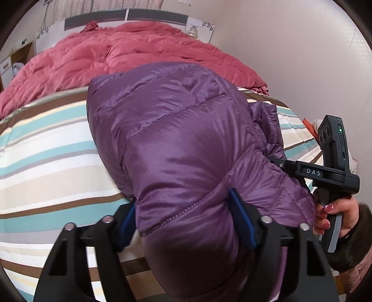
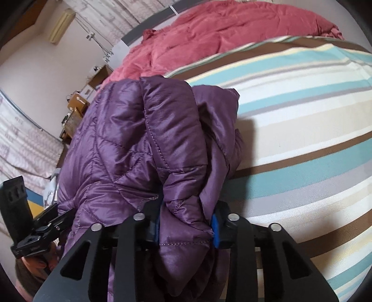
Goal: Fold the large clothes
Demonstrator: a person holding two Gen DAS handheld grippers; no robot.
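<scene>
A purple quilted down jacket (image 1: 176,139) lies bunched on the striped bedsheet (image 1: 46,148). My left gripper (image 1: 186,220) is shut on a thick fold of its near edge, between blue pads (image 1: 241,216). My right gripper (image 2: 186,223) is shut on another bunched fold of the same jacket (image 2: 130,139), blue pads (image 2: 216,230) pressing from both sides. The right gripper's body also shows in the left wrist view (image 1: 330,167), at the jacket's right side, held by a hand. The left gripper's body shows at the lower left of the right wrist view (image 2: 30,223).
A red-pink quilt (image 1: 130,48) is heaped across the far half of the bed, by the headboard (image 1: 125,17). The striped sheet (image 2: 302,130) spreads wide to the right of the jacket. Wooden shelves with clutter (image 2: 76,111) stand beyond the bed's left side.
</scene>
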